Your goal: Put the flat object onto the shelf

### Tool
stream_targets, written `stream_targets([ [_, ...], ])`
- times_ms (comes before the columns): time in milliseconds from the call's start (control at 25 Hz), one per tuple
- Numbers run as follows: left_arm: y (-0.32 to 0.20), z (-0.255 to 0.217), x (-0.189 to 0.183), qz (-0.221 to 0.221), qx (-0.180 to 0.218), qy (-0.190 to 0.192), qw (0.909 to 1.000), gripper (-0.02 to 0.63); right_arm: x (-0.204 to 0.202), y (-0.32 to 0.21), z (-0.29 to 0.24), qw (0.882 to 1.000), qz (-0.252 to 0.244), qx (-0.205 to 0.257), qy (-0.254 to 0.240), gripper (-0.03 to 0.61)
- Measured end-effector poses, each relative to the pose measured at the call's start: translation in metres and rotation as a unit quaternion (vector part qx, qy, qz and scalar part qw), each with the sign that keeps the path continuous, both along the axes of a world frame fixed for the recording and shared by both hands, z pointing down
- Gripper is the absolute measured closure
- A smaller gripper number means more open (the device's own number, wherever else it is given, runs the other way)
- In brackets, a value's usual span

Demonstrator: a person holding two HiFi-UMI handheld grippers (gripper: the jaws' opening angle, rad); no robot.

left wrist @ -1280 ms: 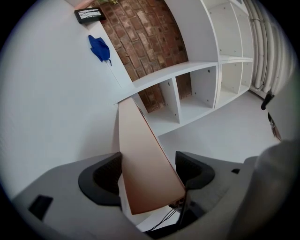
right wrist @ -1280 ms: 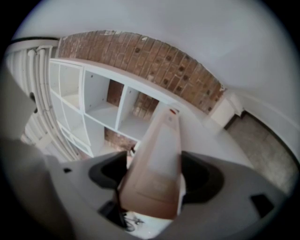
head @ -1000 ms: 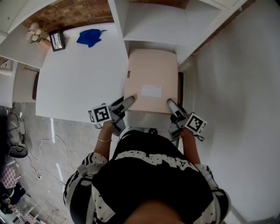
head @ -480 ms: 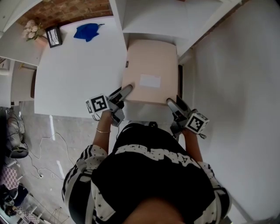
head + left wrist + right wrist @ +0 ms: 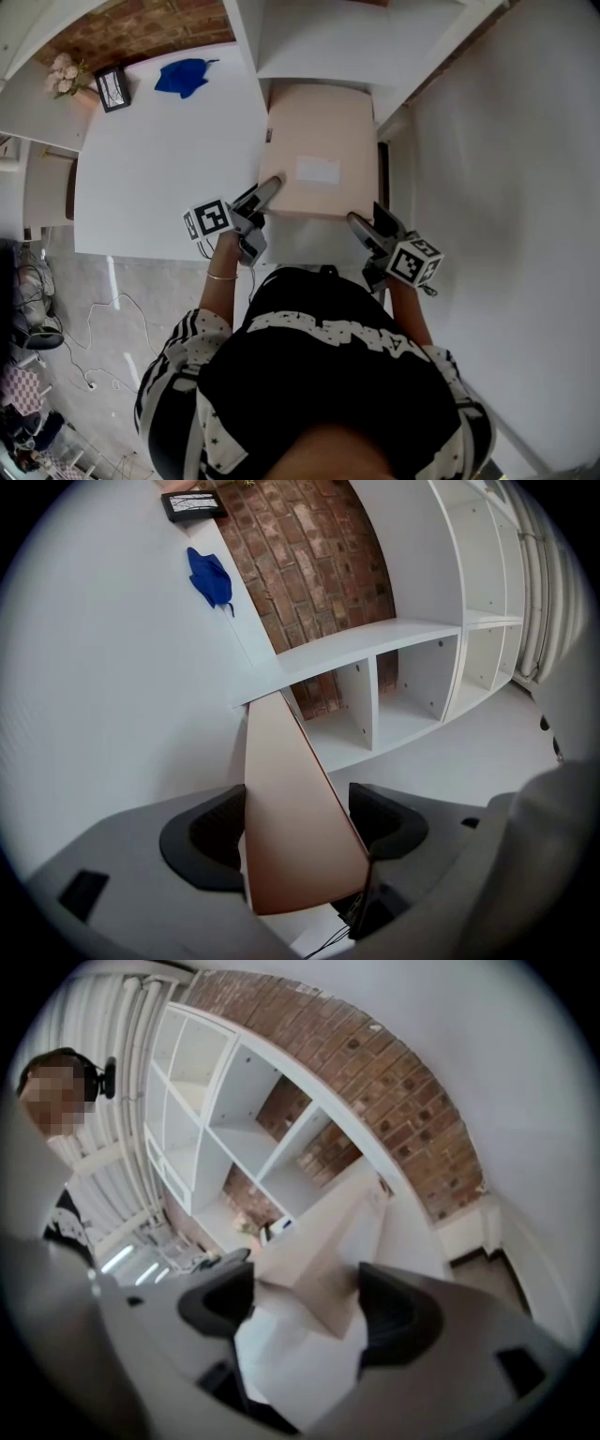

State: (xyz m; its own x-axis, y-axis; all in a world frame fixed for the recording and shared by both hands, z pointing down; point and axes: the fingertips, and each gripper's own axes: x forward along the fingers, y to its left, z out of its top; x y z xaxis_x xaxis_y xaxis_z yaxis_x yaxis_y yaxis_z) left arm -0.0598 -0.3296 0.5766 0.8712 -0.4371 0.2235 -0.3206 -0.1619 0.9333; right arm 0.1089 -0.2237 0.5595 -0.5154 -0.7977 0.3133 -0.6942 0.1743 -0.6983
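A flat, pale pink box point(image 5: 321, 141) with a white label is held level in the head view, its far edge at the front of the white shelf unit point(image 5: 319, 42). My left gripper point(image 5: 267, 186) is shut on the box's near left corner. My right gripper point(image 5: 360, 223) is shut on the near right corner. The left gripper view shows the box point(image 5: 281, 789) edge-on between the jaws of the left gripper point(image 5: 298, 829), pointing at the shelf's open compartments point(image 5: 375, 710). In the right gripper view a corner of the box point(image 5: 323, 1260) sits inside the right gripper point(image 5: 307, 1299).
A white table point(image 5: 159, 169) lies left of the box, carrying a blue cloth point(image 5: 184, 77), a small black picture frame point(image 5: 112, 89) and flowers point(image 5: 61, 70) at its far side. A white wall point(image 5: 506, 187) runs close on the right. Brick point(image 5: 309, 564) backs the shelf.
Both grippers and the box have moved a little forward, toward the shelf. The grip on both near corners is unchanged.
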Motion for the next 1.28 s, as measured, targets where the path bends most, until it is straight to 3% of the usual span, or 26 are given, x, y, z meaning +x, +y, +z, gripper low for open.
stream_targets([
  [640, -0.005, 0.009, 0.01, 0.003, 0.009, -0.002, 0.9999, 0.242, 0.021, -0.027, 0.015, 0.998, 0.058, -0.023, 0.002, 0.221],
  [1280, 0.005, 0.014, 0.011, 0.004, 0.001, -0.003, 1.0, 0.242, 0.029, -0.038, 0.024, 0.998, 0.055, -0.04, 0.012, 0.222],
])
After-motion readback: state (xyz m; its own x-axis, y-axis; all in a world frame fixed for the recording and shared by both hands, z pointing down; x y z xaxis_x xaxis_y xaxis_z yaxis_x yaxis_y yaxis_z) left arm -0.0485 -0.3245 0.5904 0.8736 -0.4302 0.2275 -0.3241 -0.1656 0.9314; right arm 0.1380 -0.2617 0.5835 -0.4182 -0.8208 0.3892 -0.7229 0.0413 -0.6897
